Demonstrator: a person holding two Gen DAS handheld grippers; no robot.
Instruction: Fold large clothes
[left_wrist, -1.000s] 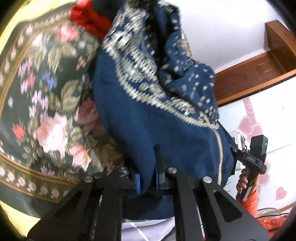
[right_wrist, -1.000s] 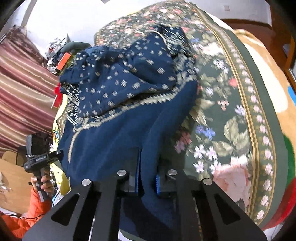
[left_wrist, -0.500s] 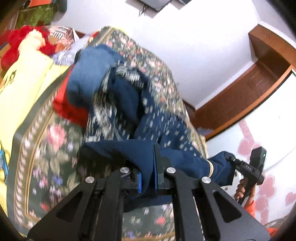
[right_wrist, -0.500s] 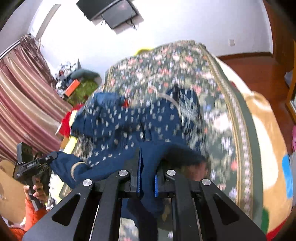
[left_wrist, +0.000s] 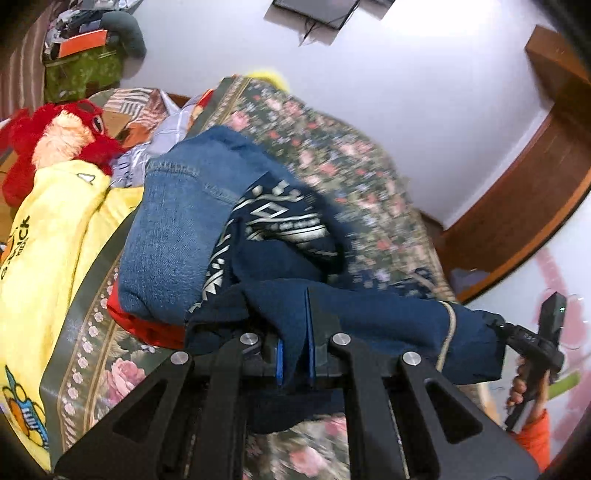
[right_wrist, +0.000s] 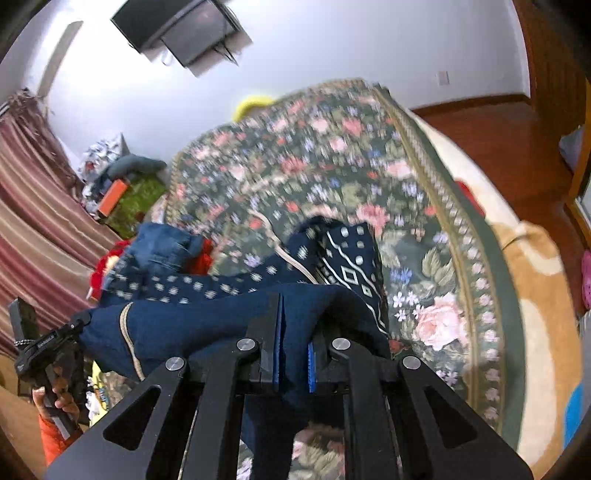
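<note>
Both grippers clamped on the navy patterned garment (left_wrist: 369, 314), its hem stretched between them above the floral bedspread (left_wrist: 351, 166). Left gripper (left_wrist: 295, 354) pinches a fold between blue pads; right gripper (right_wrist: 291, 358) does likewise at the other end. Rest of garment trails onto bedspread beside folded jeans (left_wrist: 177, 236) and a red plush toy (left_wrist: 55, 136).
</note>
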